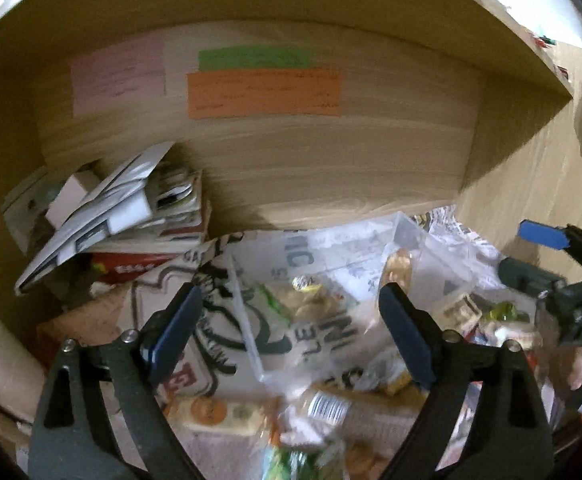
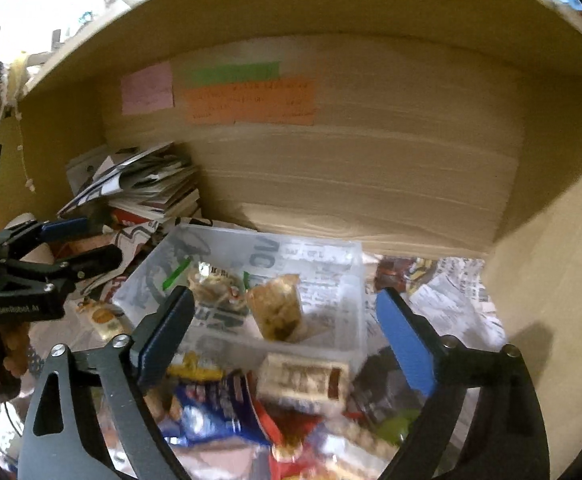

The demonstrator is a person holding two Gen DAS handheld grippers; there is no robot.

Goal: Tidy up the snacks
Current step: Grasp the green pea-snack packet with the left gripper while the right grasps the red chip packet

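Note:
A clear plastic bin (image 2: 343,264) sits on newspaper inside a wooden shelf; it also shows in the left wrist view (image 1: 411,236). It holds a brown snack packet (image 2: 277,312) and a smaller wrapped snack (image 2: 215,282). Several loose snack packs lie in front of the bin, among them a blue pack (image 2: 211,408) and a beige bar (image 2: 303,380). My right gripper (image 2: 287,336) is open and empty above the bin's near edge. My left gripper (image 1: 291,336) is open and empty above the bin's left side; it shows in the right wrist view (image 2: 87,240) at the left.
A pile of booklets and papers (image 1: 131,208) lies at the shelf's back left. Pink, green and orange notes (image 1: 263,92) are stuck on the back wall. The shelf's right wall (image 2: 551,260) is close by. A barcode-labelled pack (image 1: 327,406) and an orange-printed pack (image 1: 211,412) lie near me.

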